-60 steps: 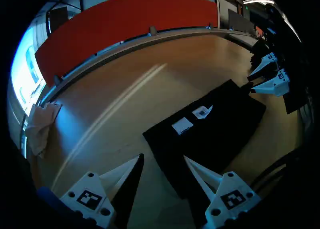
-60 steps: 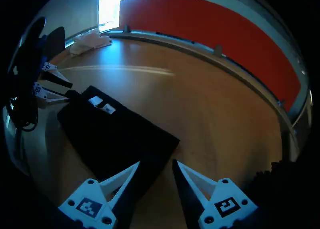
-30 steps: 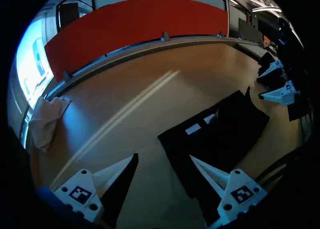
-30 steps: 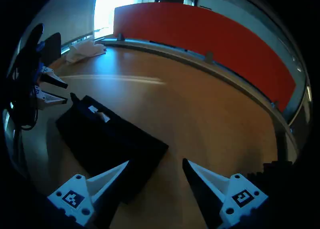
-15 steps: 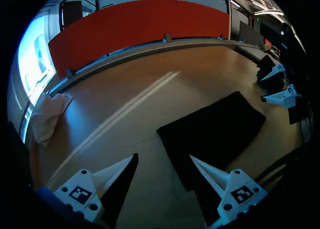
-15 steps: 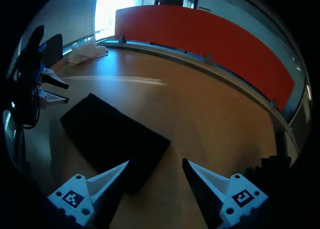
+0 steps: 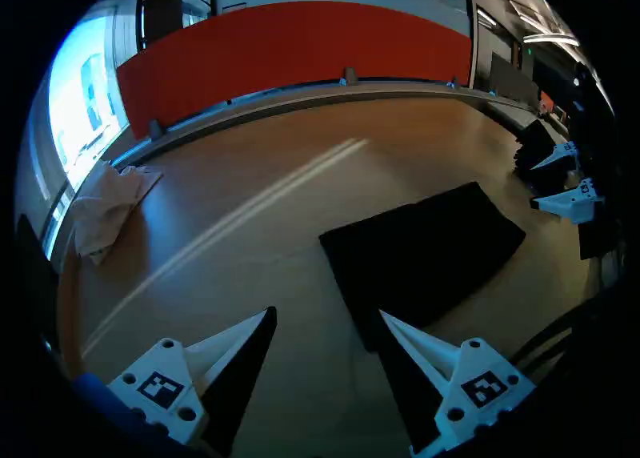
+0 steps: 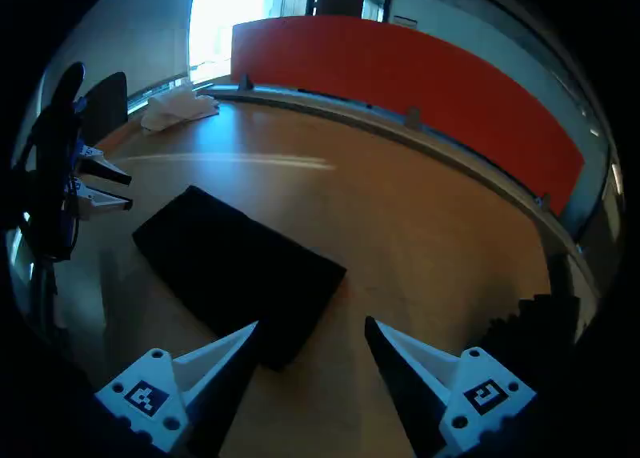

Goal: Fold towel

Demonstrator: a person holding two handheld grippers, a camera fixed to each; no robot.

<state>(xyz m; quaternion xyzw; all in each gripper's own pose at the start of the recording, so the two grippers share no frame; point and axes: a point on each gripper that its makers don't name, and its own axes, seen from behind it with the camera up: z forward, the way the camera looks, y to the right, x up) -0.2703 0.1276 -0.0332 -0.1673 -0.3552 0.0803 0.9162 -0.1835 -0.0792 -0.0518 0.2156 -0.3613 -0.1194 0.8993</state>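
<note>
Left gripper view: black towel (image 7: 420, 254), folded flat.
Handling: likely soft, limp; pinch corners.
Left gripper (image 7: 325, 312), right gripper (image 8: 311, 322): spread, empty.

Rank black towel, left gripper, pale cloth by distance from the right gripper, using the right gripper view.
1. black towel, just ahead, slightly left.
2. left gripper, beyond the towel's far end, left.
3. pale cloth, far back left.

Left claw (image 7: 326, 312), right claw (image 8: 312, 322): white wedges, square black markers (image 7: 161, 388).
</note>
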